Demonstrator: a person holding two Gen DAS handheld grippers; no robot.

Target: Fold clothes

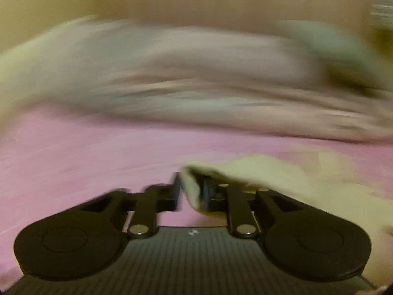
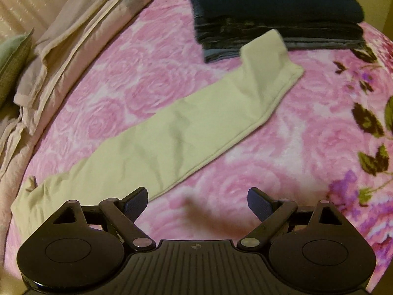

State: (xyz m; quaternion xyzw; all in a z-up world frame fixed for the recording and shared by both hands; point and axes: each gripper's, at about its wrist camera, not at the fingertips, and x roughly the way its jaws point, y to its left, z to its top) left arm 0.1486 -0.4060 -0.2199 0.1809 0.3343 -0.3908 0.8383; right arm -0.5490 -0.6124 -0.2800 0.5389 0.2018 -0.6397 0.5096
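Note:
A pale yellow-green garment lies as a long folded strip on the pink rose-print blanket, running from lower left toward a dark folded pile. My right gripper is open and empty, low over the blanket just right of the strip's near end. In the blurred left wrist view my left gripper is nearly closed on an edge of the same pale garment, which bunches between the fingers and trails right.
A stack of dark folded clothes sits at the far side, with a pale item on top. Crumpled beige bedding and a green pillow lie along the left. The bedding shows blurred in the left wrist view.

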